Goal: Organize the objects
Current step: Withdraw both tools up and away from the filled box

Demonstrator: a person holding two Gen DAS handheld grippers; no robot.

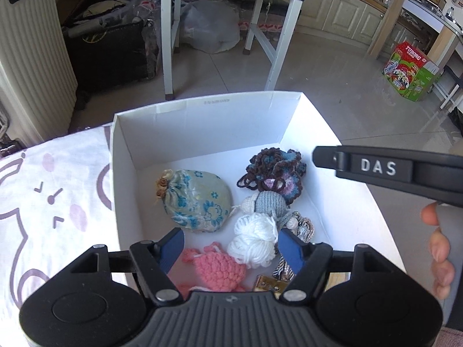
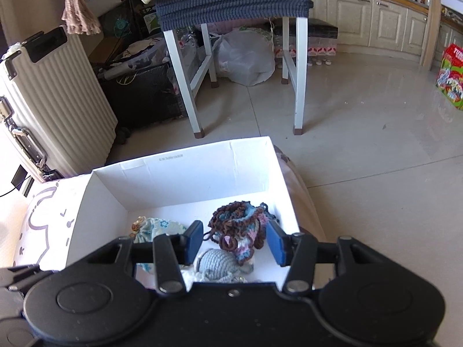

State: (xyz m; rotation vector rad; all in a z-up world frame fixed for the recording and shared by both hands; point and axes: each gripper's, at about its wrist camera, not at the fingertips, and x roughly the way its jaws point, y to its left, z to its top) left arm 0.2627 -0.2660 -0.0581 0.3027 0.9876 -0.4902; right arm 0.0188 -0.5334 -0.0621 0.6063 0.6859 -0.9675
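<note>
Box (image 1: 202,121): sitting mid-frame in both wrist views, white, open-topped, resting on a patterned cloth (image 1: 52,190) at the left edge.
Contents: lying loose on the box floor, a floral pouch (image 1: 196,199) left of centre, a dark crocheted piece (image 1: 272,173) toward the upper right, a grey knitted piece (image 1: 269,202) just below it, white yarn (image 1: 254,240) and a pink knitted piece (image 1: 217,266) toward the bottom edge, some cord and a brass-coloured item partly hidden behind the claw.
Left gripper (image 1: 231,248): hanging over the lower part of the box, jaws standing apart at a middling width, holding nothing; white yarn and pink piece showing between the blue pads but lying below, untouched.
Right gripper (image 2: 234,243): also over the box, jaws narrower yet parted, empty; dark crocheted piece and grey piece framed between its pads, no contact visible.
Right gripper in left view (image 1: 387,170): reaching in from the right edge, a person's fingers (image 1: 439,248) beneath it.
Key relation: everything visible lying below and ahead of both claws, inside the walls; nothing seen outside awaiting pickup.
Nearer hand: left for yarn and pink piece, right for crocheted piece.
Judgement: likely finishing a drop, next target out of view.
</note>
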